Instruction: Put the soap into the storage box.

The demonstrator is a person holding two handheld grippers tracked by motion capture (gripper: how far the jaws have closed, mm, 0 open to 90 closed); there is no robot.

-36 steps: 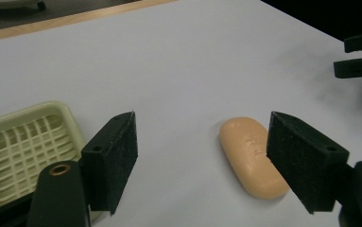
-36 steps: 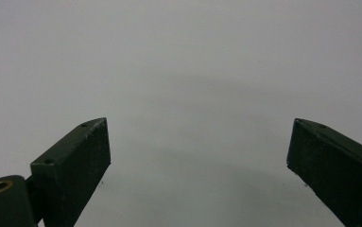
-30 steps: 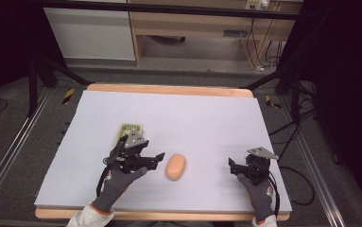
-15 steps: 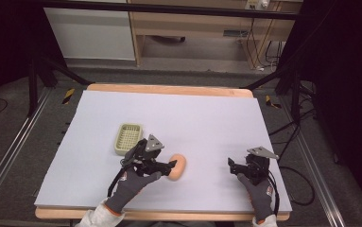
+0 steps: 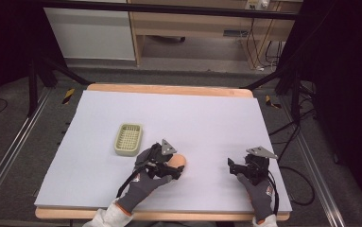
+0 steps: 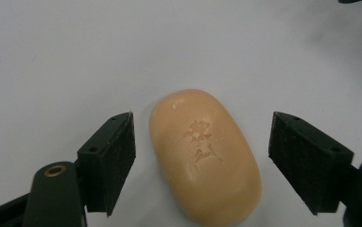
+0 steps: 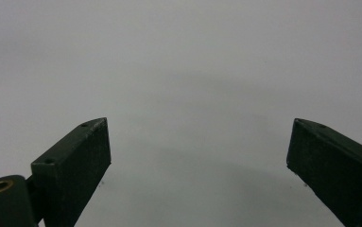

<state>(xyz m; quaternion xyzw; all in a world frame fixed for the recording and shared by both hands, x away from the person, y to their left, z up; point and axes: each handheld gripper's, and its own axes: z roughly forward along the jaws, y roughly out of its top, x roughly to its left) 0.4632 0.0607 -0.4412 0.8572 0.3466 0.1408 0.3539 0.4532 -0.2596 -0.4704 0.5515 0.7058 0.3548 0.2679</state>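
Left gripper view: the soap bar (image 6: 204,153) lies flat between the left gripper's (image 6: 201,165) 2 wide-apart jaws, untouched; likely hard, smooth and slippery, so best squeezed across its narrow middle, while the right gripper (image 7: 197,168) gapes idle.

High view: fixed camera above person's side of desk (image 5: 207,113), facing forward and down; whole desk top in frame, floor and furniture beyond far edge. 
Left gripper view: camera rides on left hand-held gripper (image 6: 202,156), looks along own jaws, very near desk surface; soap bar (image 6: 204,153) lies between jaws. 
Right gripper view: camera on right hand-held gripper (image 7: 197,161), close above bare desk. 
Shared: high view and left gripper view both cover soap bar (image 5: 177,161) and surrounding desk.
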